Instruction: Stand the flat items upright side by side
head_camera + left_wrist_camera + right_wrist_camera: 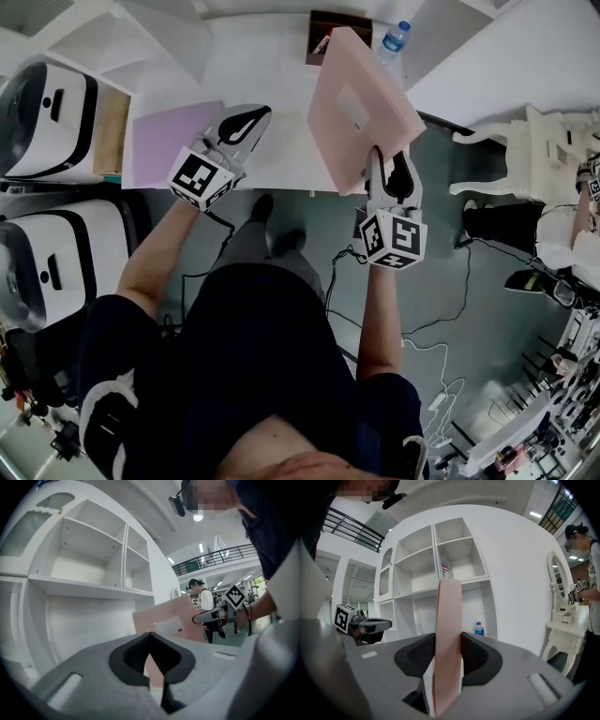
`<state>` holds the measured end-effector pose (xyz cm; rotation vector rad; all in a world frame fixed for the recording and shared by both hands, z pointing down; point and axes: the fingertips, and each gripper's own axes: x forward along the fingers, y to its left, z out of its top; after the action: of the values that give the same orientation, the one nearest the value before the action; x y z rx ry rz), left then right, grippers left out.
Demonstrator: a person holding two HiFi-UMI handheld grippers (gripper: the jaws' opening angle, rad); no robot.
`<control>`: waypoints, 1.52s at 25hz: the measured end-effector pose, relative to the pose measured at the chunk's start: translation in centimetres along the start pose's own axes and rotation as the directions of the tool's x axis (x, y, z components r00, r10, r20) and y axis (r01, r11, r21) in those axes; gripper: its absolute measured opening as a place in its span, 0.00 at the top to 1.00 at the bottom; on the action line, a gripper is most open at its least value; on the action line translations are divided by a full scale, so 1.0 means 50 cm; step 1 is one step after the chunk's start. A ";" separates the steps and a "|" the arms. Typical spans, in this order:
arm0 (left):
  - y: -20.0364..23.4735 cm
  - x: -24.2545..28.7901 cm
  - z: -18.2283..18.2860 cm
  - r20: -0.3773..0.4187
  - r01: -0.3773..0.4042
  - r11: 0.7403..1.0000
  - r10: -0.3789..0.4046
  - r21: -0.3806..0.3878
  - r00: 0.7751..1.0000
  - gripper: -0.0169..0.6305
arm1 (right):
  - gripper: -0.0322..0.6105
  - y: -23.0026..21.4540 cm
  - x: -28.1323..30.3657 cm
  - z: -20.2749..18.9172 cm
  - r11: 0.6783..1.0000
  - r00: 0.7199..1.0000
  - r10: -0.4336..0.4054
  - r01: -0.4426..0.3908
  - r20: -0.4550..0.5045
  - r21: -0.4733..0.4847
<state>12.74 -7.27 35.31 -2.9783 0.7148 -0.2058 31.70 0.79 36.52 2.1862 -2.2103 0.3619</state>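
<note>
Over table (272, 84) front edge: right gripper (389, 171) clamped on tilted pink board (361, 108); left gripper (246, 122) shut, empty, beside flat purple board (169, 141). Brown box (323, 23) at table's back, contents unclear.

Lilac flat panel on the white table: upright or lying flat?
Lying flat. The head view shows the lilac flat rectangular panel with its broad face up on the white table.
</note>
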 end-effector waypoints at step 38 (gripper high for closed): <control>0.237 -0.509 -0.057 -0.069 -0.406 0.913 0.402 -0.050 0.913 0.98 | 0.70 0.406 0.240 0.022 0.989 0.997 0.070 -0.066 0.028 -0.136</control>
<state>-15.44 -6.30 34.04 -2.8032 1.3441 -0.2445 11.51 -11.28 34.36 2.0671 -2.2580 0.1730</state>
